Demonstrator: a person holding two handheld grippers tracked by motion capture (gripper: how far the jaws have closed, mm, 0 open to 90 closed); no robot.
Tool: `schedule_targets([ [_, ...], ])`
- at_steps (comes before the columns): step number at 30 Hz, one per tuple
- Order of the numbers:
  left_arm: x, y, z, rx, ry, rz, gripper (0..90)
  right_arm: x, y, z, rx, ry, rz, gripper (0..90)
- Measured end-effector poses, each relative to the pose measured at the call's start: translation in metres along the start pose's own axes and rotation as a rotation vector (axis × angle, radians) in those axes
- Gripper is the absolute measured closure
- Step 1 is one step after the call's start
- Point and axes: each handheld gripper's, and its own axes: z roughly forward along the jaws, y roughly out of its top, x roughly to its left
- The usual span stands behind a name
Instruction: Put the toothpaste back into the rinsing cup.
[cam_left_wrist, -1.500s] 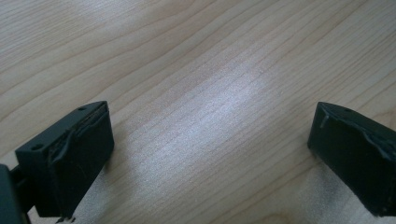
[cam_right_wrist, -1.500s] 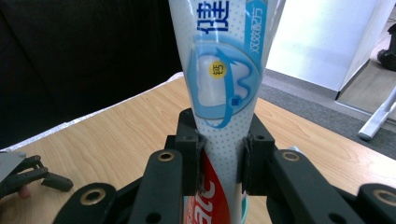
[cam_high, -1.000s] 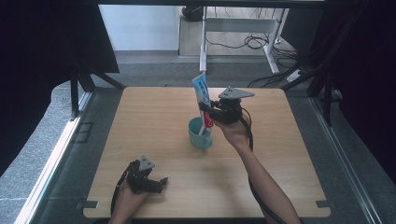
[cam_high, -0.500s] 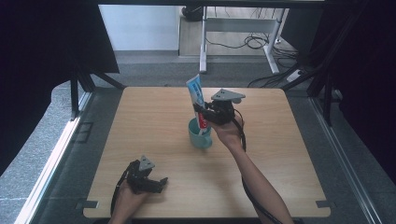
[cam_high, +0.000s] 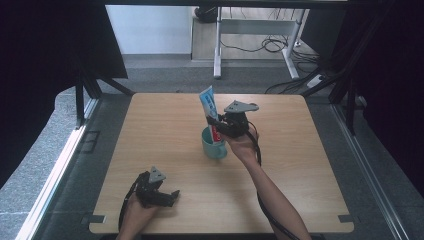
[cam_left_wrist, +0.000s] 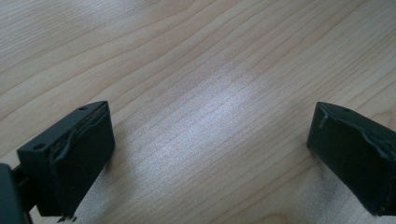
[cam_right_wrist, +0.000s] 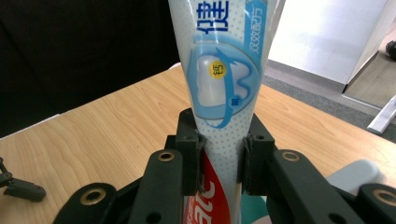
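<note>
- Over the last second your right gripper carried the toothpaste tube a little leftward and back over the surface, until the tube's lower end sat in or just above the mouth of the teal cup.
- Your right fingers were pinching the tube across its lower body, one pad on each side, with the flat crimped end pointing up and tilted away from you.
- In the right gripper view the cup's teal showed just below the tube between the jaws, so the tube looked lined up with the opening; whether its cap already touched the cup's inside you could not tell.
- That shift suggested you were at the placing step: the tube stood nearly upright over the cup, ready to be lowered and let go.
- Your left gripper stayed parked near the front edge, well apart from the cup, its fingers spread wide over bare wood and holding nothing.
</note>
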Motion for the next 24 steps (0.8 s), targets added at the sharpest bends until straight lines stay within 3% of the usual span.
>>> schedule_targets([
  [24,0.000,0.000,0.000,-0.001,-0.001,-0.001,0.8,-0.001,-0.026,0.012,0.048,0.004,0.008,72.2],
])
